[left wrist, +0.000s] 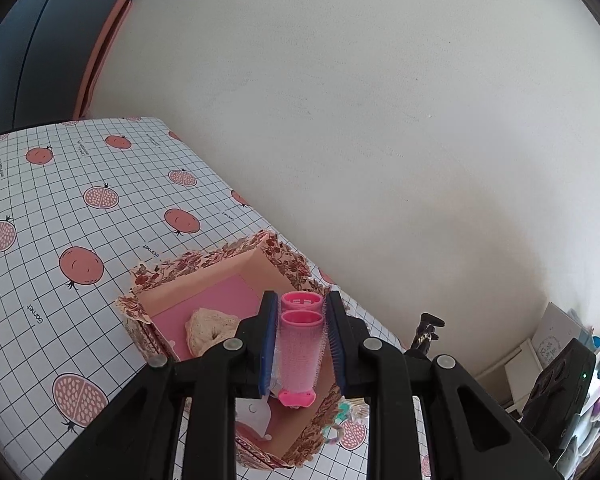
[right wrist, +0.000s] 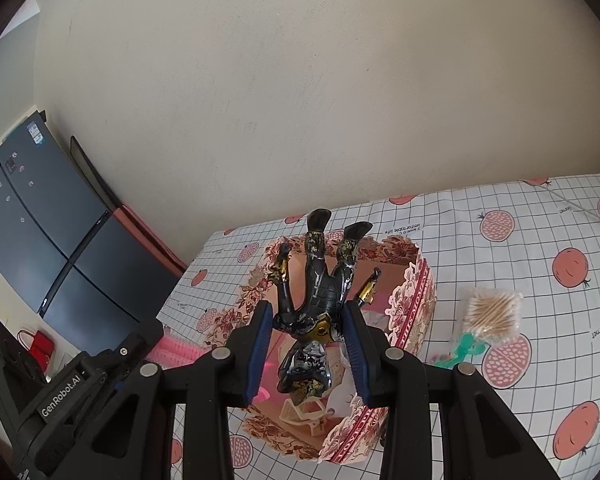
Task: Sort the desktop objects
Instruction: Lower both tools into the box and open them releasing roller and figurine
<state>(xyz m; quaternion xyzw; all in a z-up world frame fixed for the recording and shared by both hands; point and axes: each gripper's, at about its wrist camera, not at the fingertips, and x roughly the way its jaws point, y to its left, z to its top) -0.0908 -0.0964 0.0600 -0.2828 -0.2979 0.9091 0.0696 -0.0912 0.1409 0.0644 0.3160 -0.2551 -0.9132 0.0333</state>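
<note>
Over on the left, the left gripper [left wrist: 300,344] has its blue-padded fingers [left wrist: 269,344] pinched onto a pair of pink hair rollers [left wrist: 300,354], fuzzy mesh tubes with smooth plastic ends, held lengthwise so the pads press the soft sides. It hangs right above the floral box [left wrist: 228,258], a paper-covered cardboard tray with a scalloped rim and plain pink floor, presumably so the rollers can drop straight in. A cream lacy scrunchie [left wrist: 210,328] already lies inside.

Moving right, the right gripper [right wrist: 308,344] is clamped on a glossy black-and-gold action figure [right wrist: 320,300], hard plastic, held upside down at the torso with its boots pointing up and away; the waist looks like the only narrow, firm part to squeeze. It too is over the same box [right wrist: 420,300], where a beige claw hair clip [right wrist: 304,414] rests.

Further right, on the pomegranate-print desk [right wrist: 540,240], a crinkly clear packet of cotton swabs [right wrist: 490,312] and a green plastic trinket [right wrist: 466,346] just beside it wait outside the box, apparently unsorted.
</note>
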